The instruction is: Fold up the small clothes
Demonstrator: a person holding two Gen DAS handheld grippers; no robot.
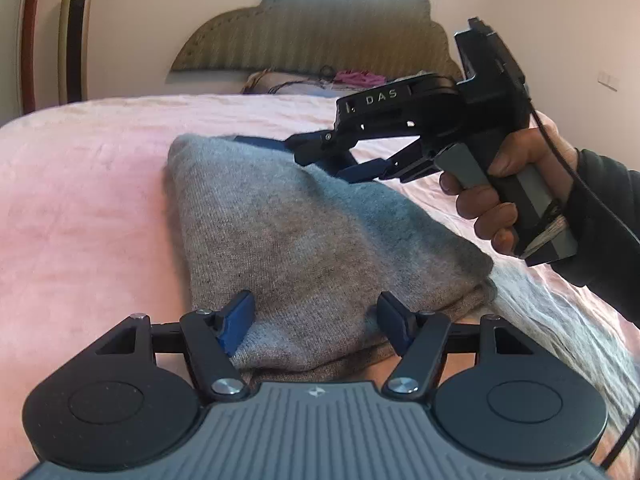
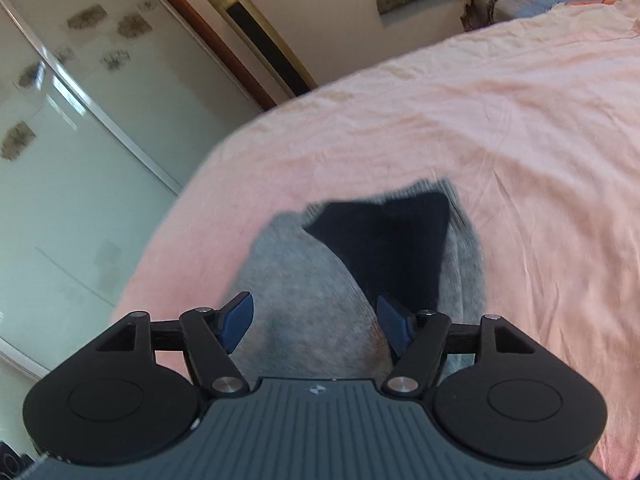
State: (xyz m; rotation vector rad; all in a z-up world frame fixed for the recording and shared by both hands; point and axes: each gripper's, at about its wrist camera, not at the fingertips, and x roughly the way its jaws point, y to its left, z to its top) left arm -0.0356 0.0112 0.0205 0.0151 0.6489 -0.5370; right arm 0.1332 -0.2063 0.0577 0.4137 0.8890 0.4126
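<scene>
While the folded grey knit garment (image 1: 320, 240) lies on the pink bed (image 1: 80, 200), its near edge sits between the left gripper (image 1: 316, 320) jaws, spread apart. Right gripper (image 1: 336, 160) jaws, also apart, hover above its far end.

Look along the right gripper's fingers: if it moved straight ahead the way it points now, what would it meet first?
The right gripper, jaws open, points down at the grey knit garment lying on the pink bedsheet. It would probably meet that grey knit first, near the dark navy part; blur leaves depth uncertain.
</scene>
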